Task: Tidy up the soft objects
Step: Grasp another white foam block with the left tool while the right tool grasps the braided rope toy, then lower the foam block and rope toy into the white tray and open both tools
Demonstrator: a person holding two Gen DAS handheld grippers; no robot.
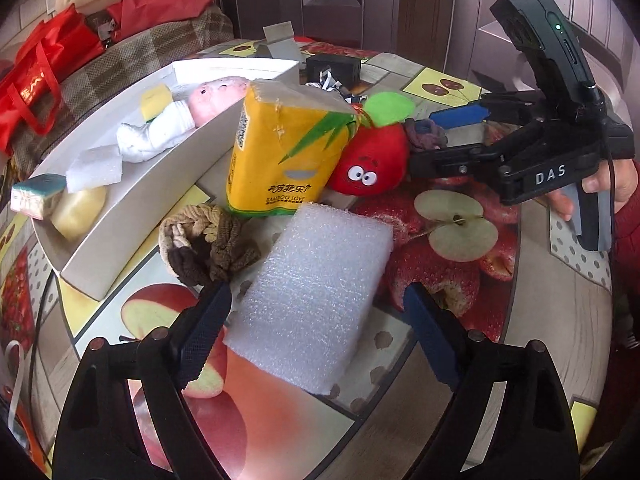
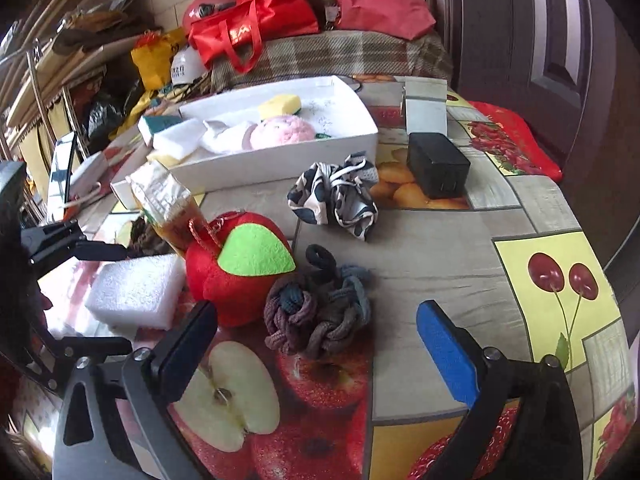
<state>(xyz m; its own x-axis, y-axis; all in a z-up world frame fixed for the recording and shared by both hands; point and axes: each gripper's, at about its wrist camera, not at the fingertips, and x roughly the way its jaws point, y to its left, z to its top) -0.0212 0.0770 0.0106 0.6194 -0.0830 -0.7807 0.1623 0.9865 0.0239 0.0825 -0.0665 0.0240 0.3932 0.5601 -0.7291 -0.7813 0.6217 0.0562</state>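
A white foam block (image 1: 312, 300) lies on the table between the fingers of my open left gripper (image 1: 316, 320); it also shows in the right wrist view (image 2: 136, 292). Behind it stand a yellow tissue pack (image 1: 280, 152), a red plush apple (image 1: 372, 160) and a brown knitted bundle (image 1: 204, 240). My right gripper (image 2: 316, 340) is open, its fingers either side of a purple-grey knitted bundle (image 2: 316, 316) beside the plush apple (image 2: 236, 272). A white tray (image 1: 132, 208) holds sponges, a white sock and a pink plush.
A black-and-white cloth (image 2: 340, 196) and a black box (image 2: 438, 164) lie behind the knitted bundle. A small grey box (image 2: 426, 108) stands at the table's far edge. Red bags (image 2: 256, 24) sit on a plaid-covered surface behind the table.
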